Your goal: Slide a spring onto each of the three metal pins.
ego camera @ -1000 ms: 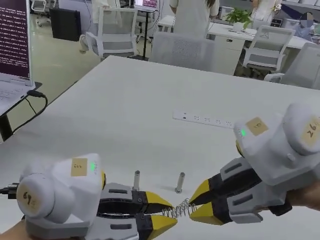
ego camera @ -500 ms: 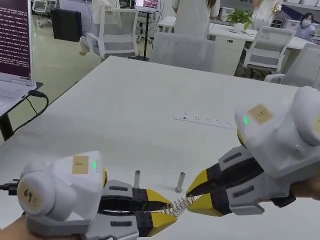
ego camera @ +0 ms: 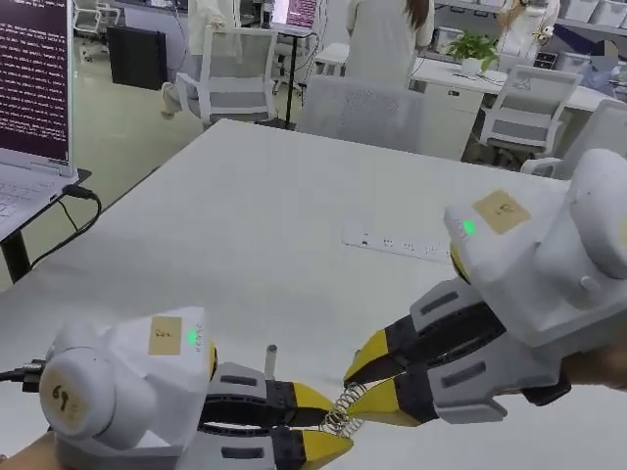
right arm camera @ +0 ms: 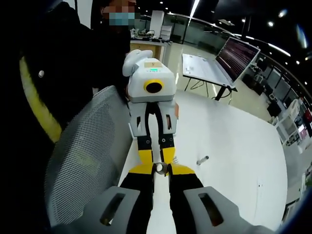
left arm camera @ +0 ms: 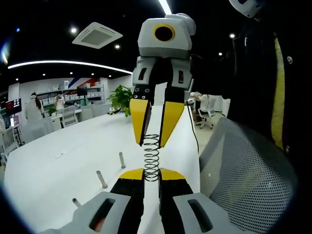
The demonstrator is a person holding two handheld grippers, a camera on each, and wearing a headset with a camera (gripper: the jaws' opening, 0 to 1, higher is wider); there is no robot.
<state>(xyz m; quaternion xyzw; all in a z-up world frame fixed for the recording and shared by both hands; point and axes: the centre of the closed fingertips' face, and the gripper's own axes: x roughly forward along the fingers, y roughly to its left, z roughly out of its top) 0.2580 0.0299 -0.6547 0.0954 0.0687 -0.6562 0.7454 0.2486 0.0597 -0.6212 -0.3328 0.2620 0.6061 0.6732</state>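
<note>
- A white worktop point(ego camera: 245, 225) carries everything, and both grippers hang over its near edge.
- The right gripper point(right arm camera: 160, 169) reaches in from the right. Its jaws are drawn almost together and pinch one end of the spring.
- The left gripper point(left arm camera: 151, 174) faces it tip to tip from the left. Its jaws are likewise nearly closed and clamp the spring's other end.
- A white power strip point(ego camera: 397, 245) lies flat, well in from the near edge and well apart from the grippers.
- Three metal pins point(left arm camera: 101, 179) stand upright in a short row near the near edge, bare and just beside the gripper tips. In the head view one of them rises just beyond the left gripper's jaws.
- The spring point(left arm camera: 151, 156) is stretched between the two pairs of yellow tips, off the worktop and touching no pin.
</note>
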